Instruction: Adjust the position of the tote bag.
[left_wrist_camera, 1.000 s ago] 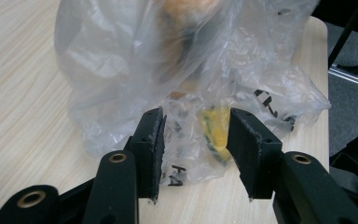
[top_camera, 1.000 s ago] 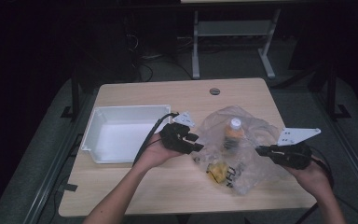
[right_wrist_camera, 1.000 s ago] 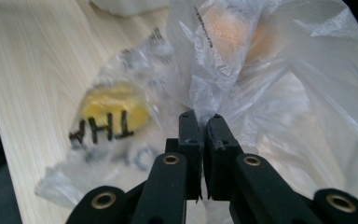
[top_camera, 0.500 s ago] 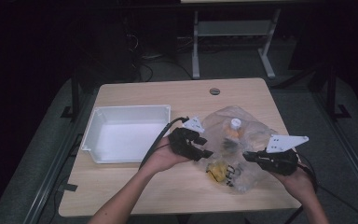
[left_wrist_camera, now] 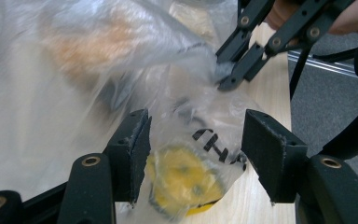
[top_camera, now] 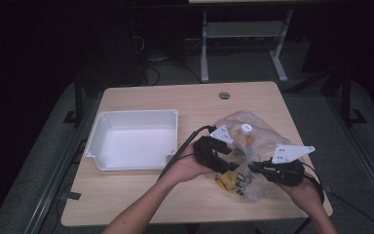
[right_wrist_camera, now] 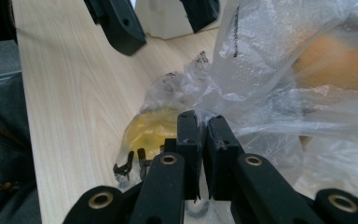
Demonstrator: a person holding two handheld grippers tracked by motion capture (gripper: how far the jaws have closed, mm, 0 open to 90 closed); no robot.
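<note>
A clear plastic bag (top_camera: 260,131) lies on the wooden table's right half. Inside it are a white-capped bottle with orange contents (top_camera: 245,135) and a yellow object (top_camera: 228,181) at the near end. My left gripper (top_camera: 225,165) is open, its jaws straddling the bag's end where the yellow object (left_wrist_camera: 184,179) sits. My right gripper (top_camera: 253,168) is shut on a fold of the plastic bag (right_wrist_camera: 242,93), just right of the yellow object (right_wrist_camera: 151,128). The right gripper (left_wrist_camera: 231,77) also shows in the left gripper view, pinching the film.
An empty white tray (top_camera: 104,146) stands on the left half of the table (top_camera: 141,200). A round cable hole (top_camera: 224,95) sits near the far edge. Metal frame legs (top_camera: 204,48) stand on the floor behind the table.
Both hands have closed in on the bag's near end. The left gripper moved right and nearer, toward the yellow object. The right gripper moved left and now pinches the plastic.
</note>
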